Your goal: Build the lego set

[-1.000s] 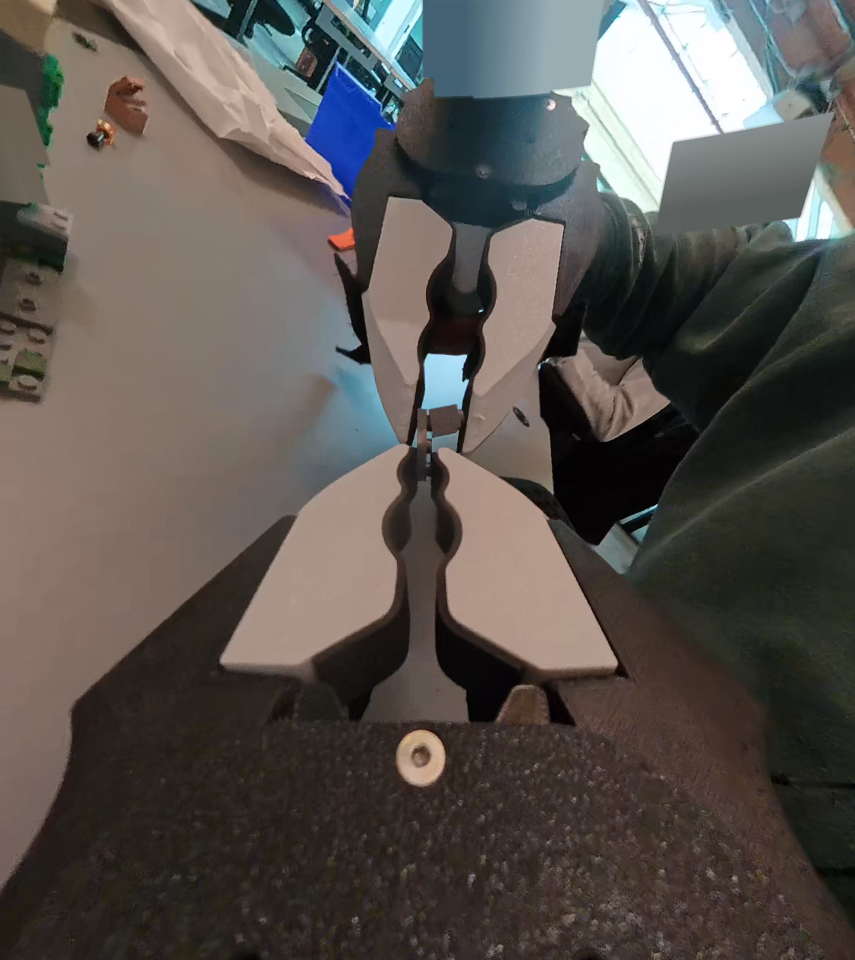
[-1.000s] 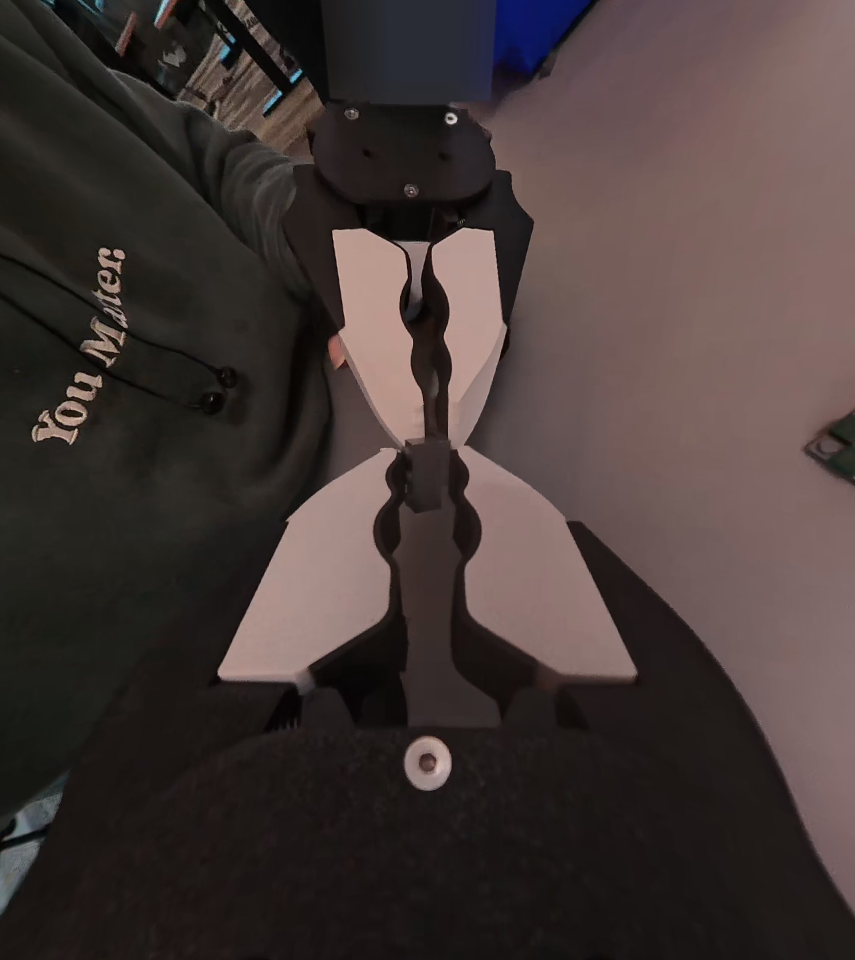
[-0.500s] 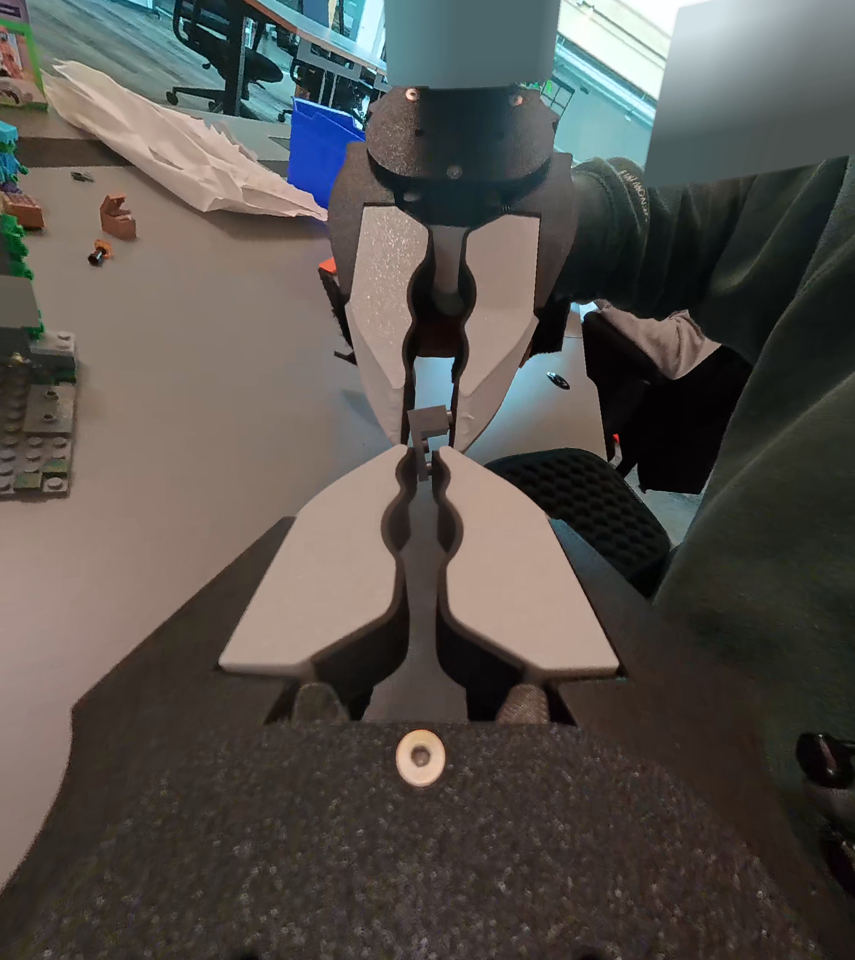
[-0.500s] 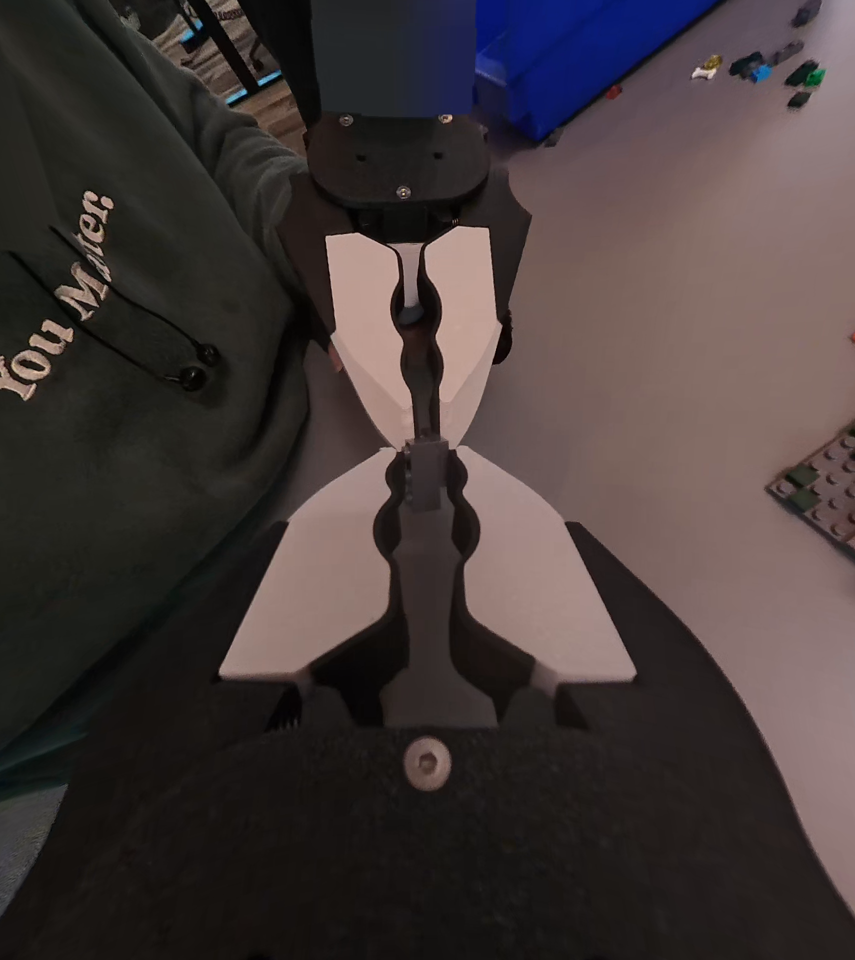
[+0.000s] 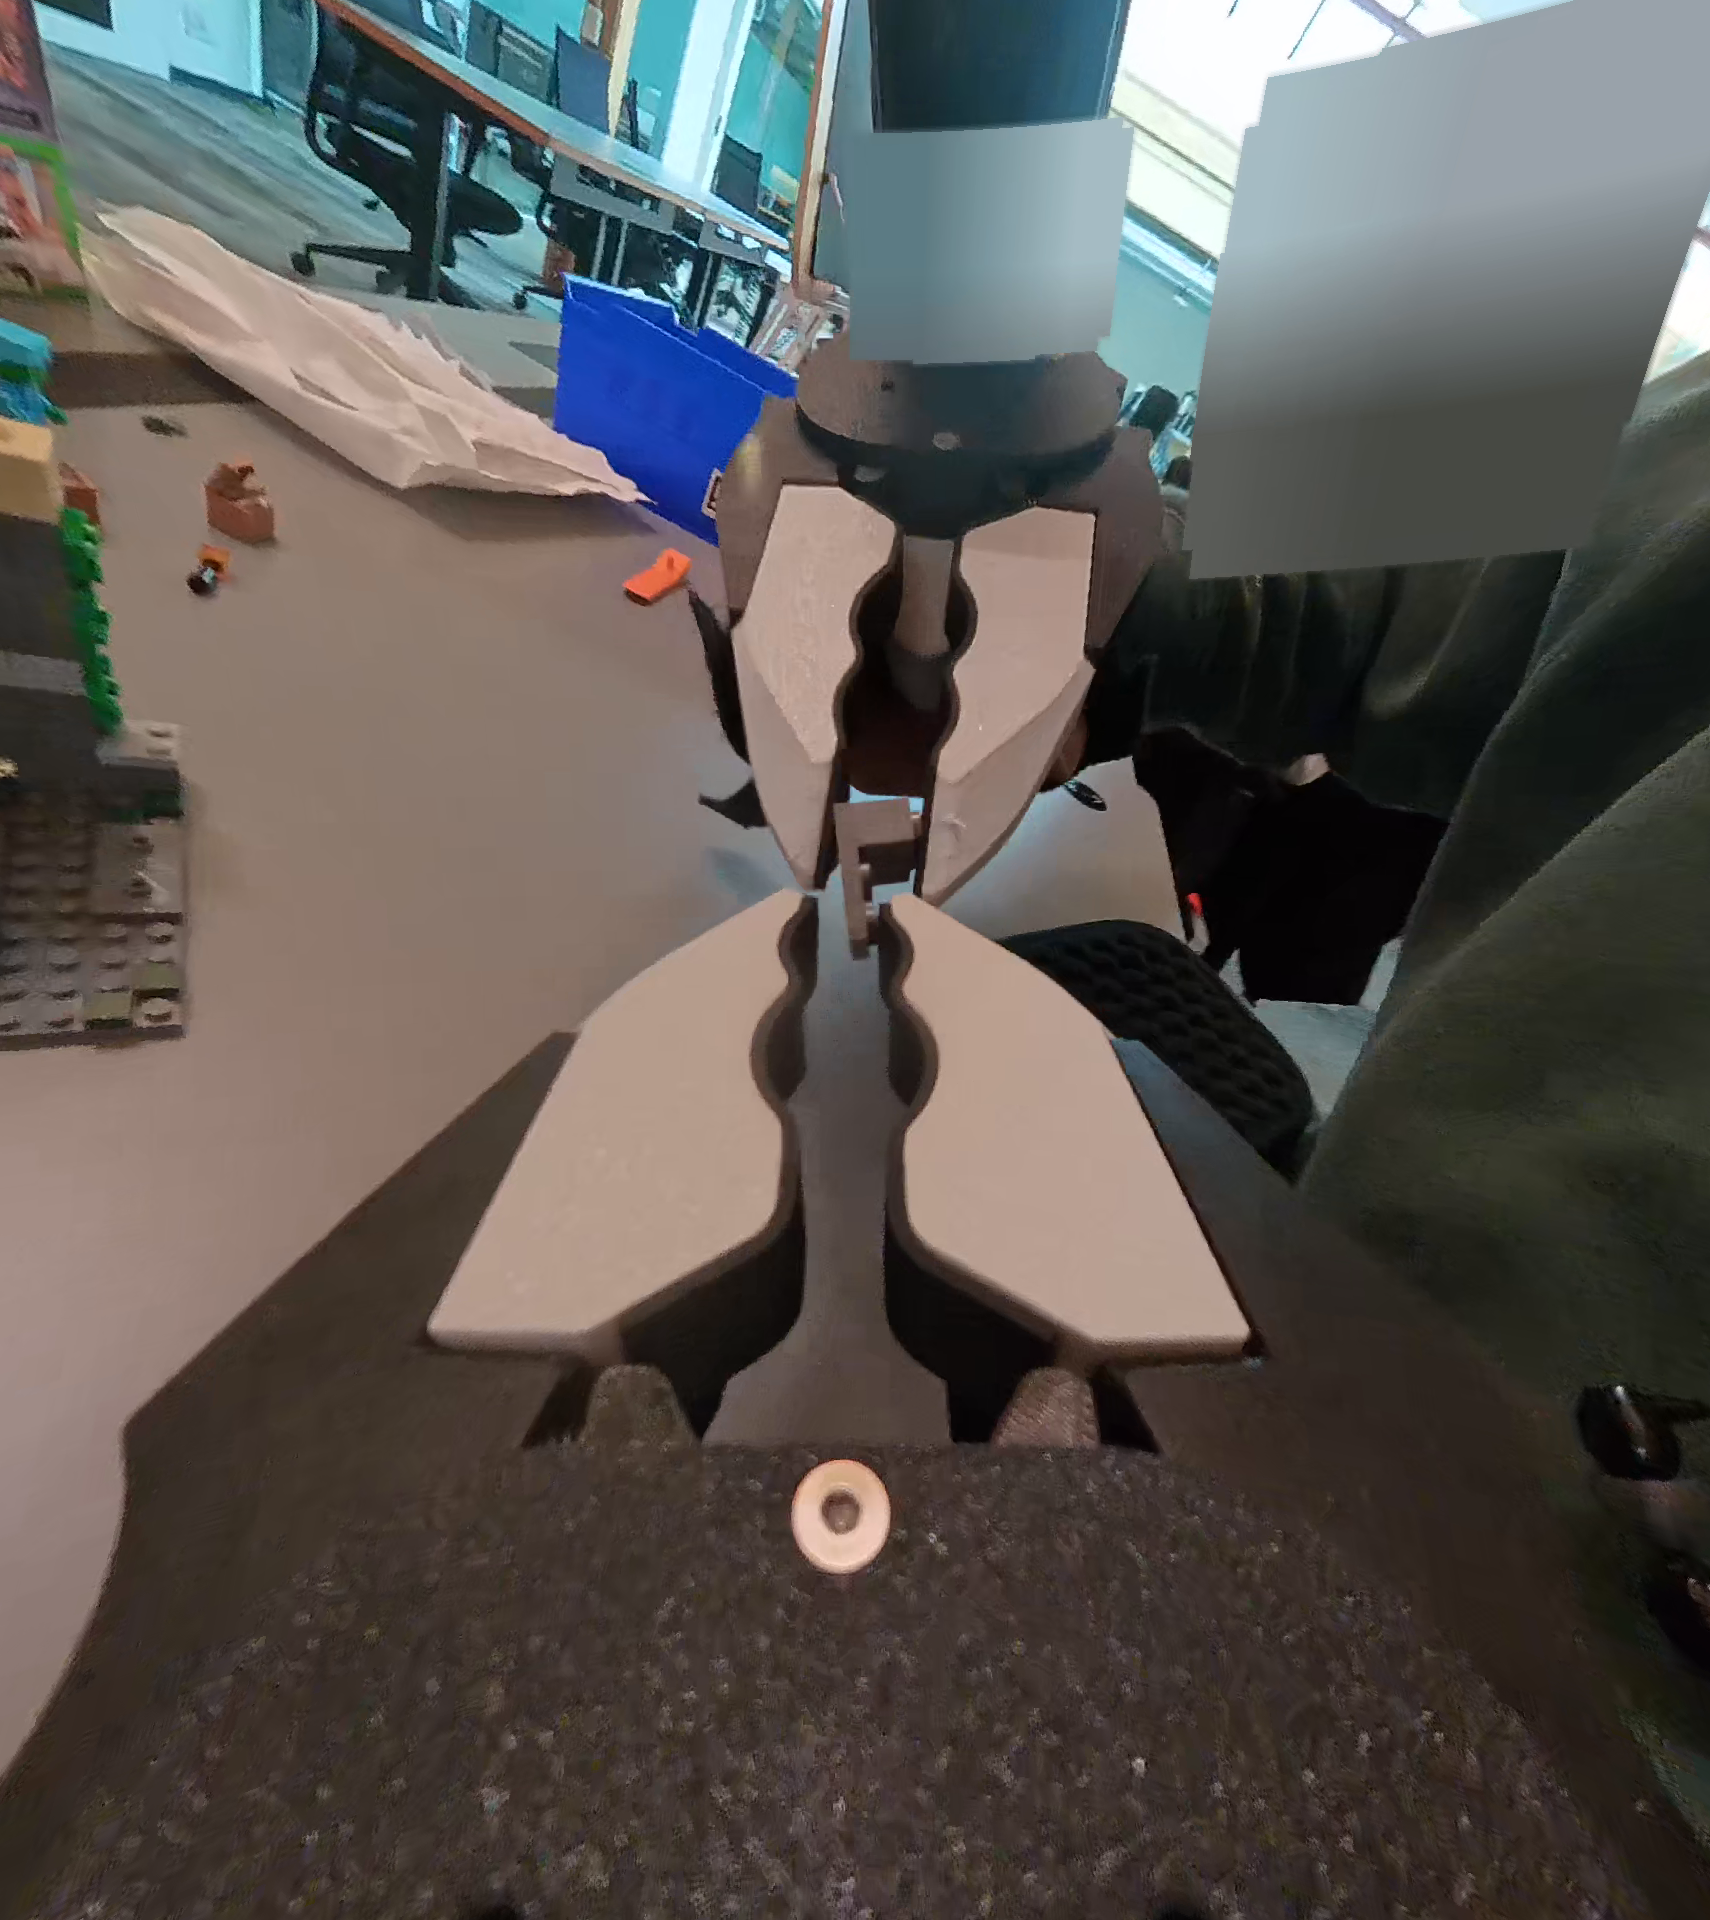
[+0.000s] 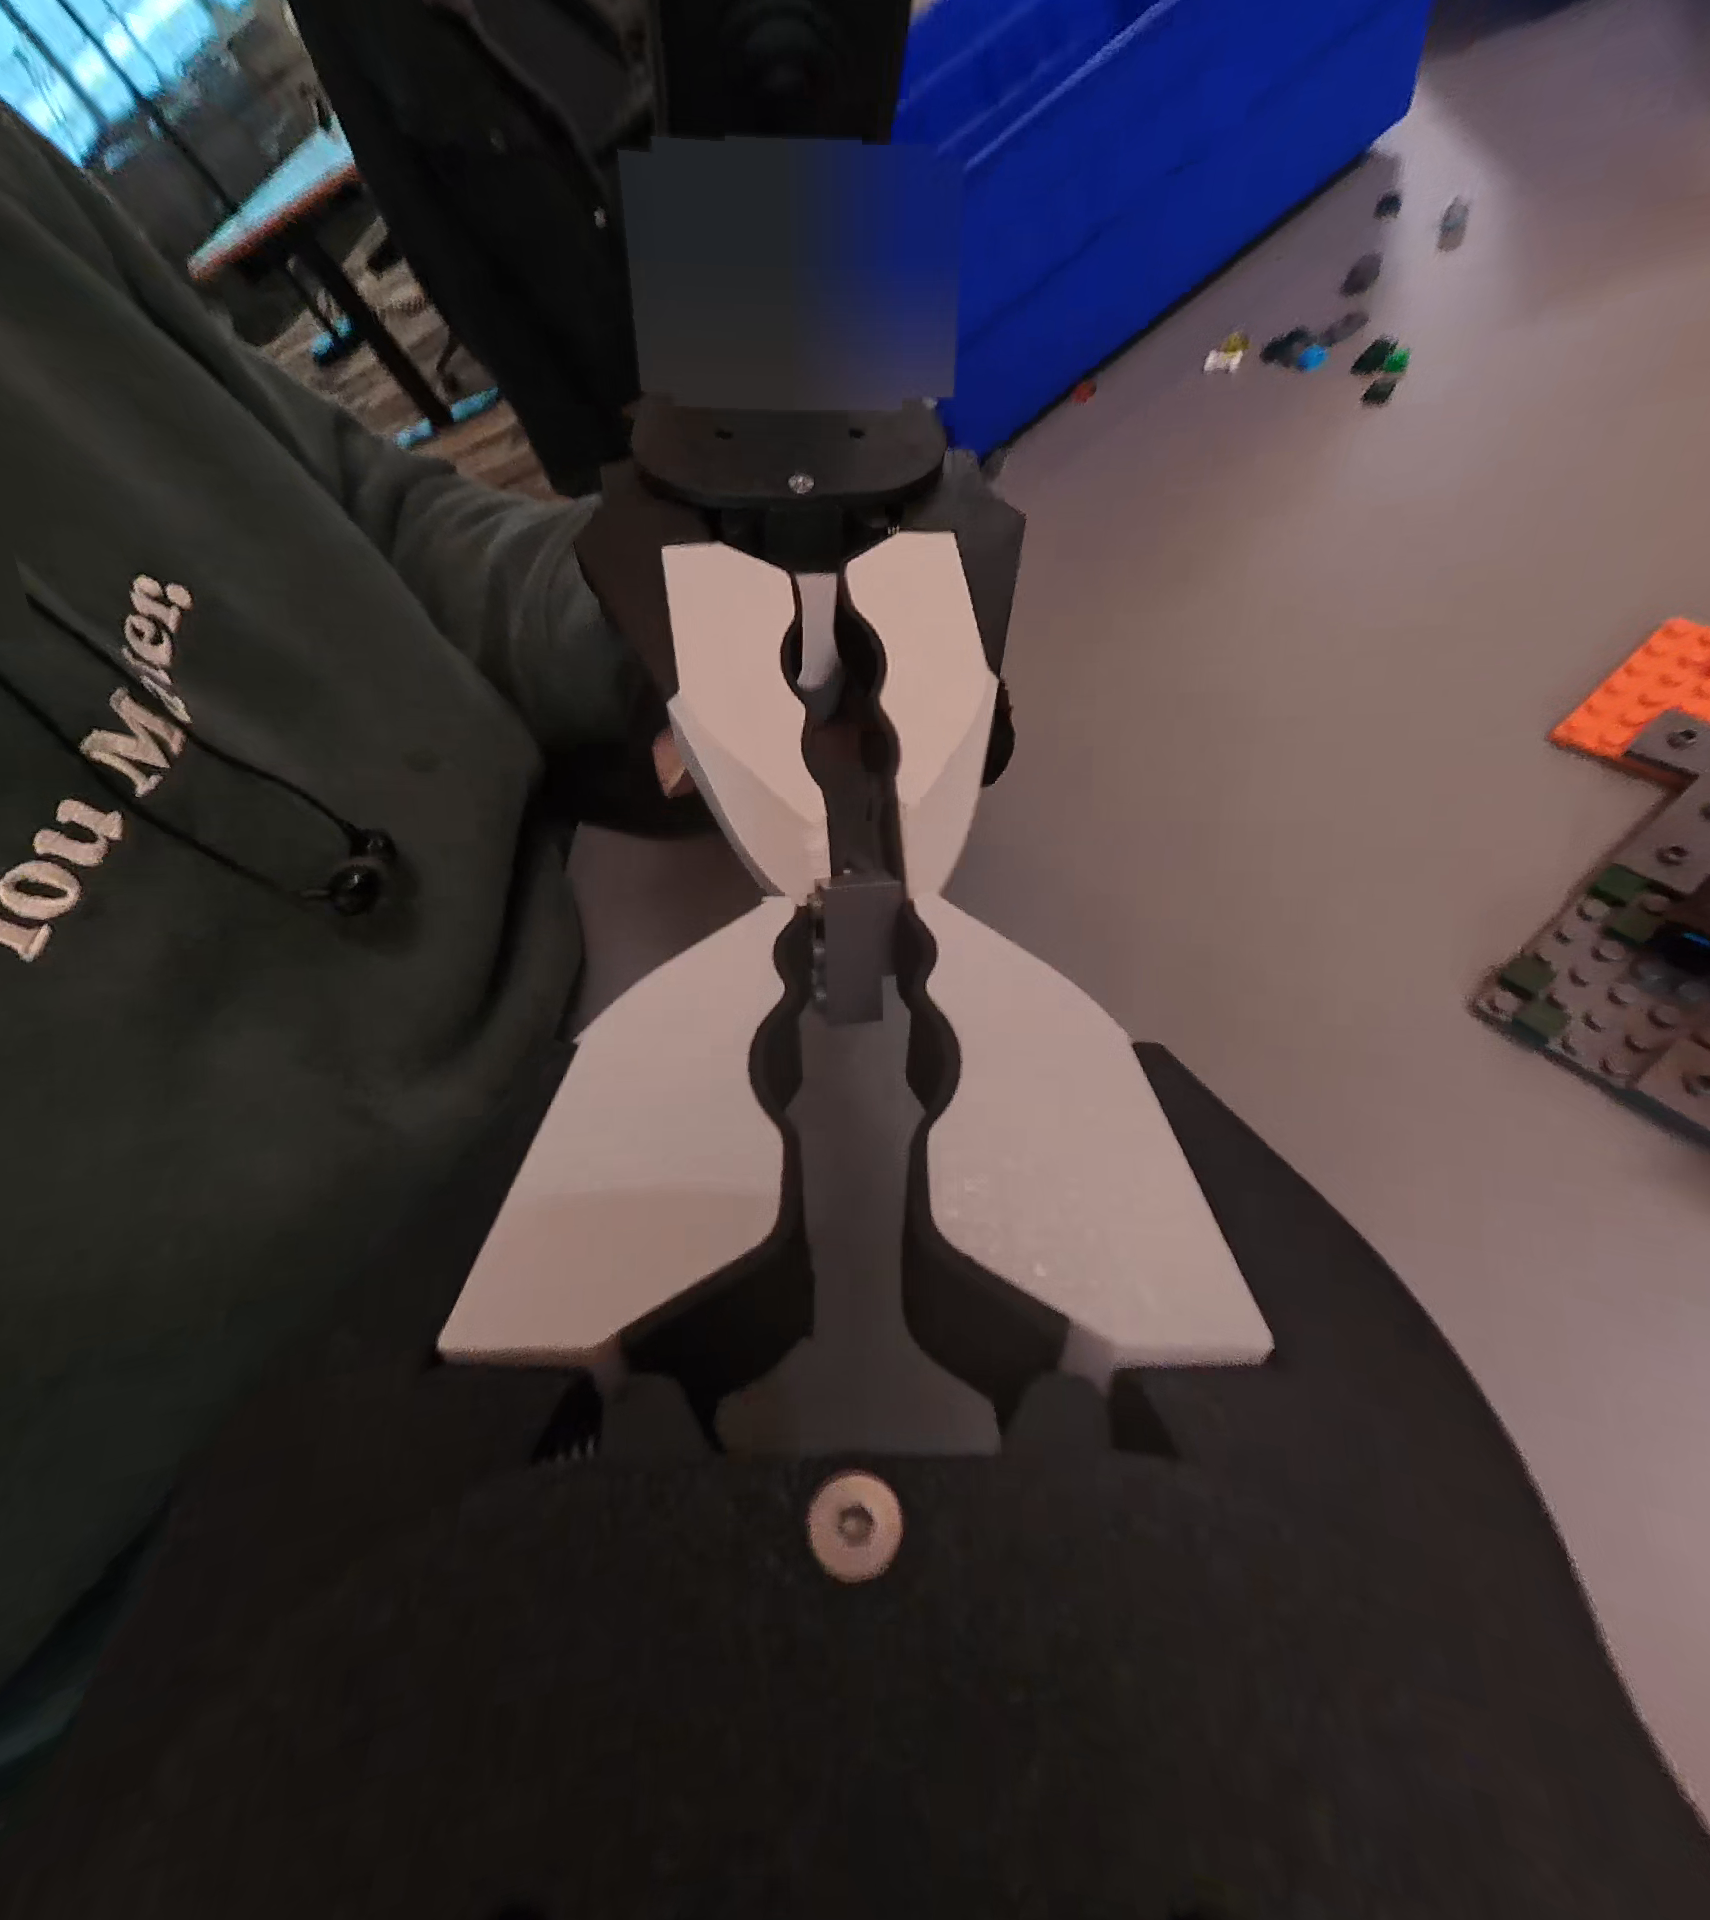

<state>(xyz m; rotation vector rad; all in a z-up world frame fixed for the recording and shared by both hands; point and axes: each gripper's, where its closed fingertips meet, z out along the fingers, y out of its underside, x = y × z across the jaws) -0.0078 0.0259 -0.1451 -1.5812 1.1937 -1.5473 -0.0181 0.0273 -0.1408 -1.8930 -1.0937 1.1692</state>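
You've got both grippers raised tip to tip above the grey table [image 5: 394,831], and a small grey lego piece [image 5: 872,862] sits right where they meet. In the left wrist view, your left gripper [image 5: 846,914] has its pale fingers [image 5: 664,1122] drawn near each other but not touching, a narrow gap showing between the tips; the thin lower end of the piece pokes into that gap, and I can't tell whether the tips are actually gripping it. Facing it, your right gripper [image 5: 866,883] pinches the blockier upper part of the piece between its tips.

Swing to the right wrist view and the grip is plain: your right gripper [image 6: 856,914] is clamped on the grey lego piece [image 6: 856,961], a flat face turned to the camera. Your left gripper [image 6: 851,883] comes in from the far side, tips against the top of that piece.

Down on the table, the partly built lego model [image 5: 30,821] sits off to the left in the left wrist view, grey studded baseplate with green and tan blocks stacked on it. The right view shows that lego model [image 6: 1682,935] with an orange plate [image 6: 1661,686] at its far corner. A few loose bricks [image 6: 1318,353] lie near a blue bin [image 6: 1142,187], and crumpled white paper [image 5: 342,384] lies beyond the model.
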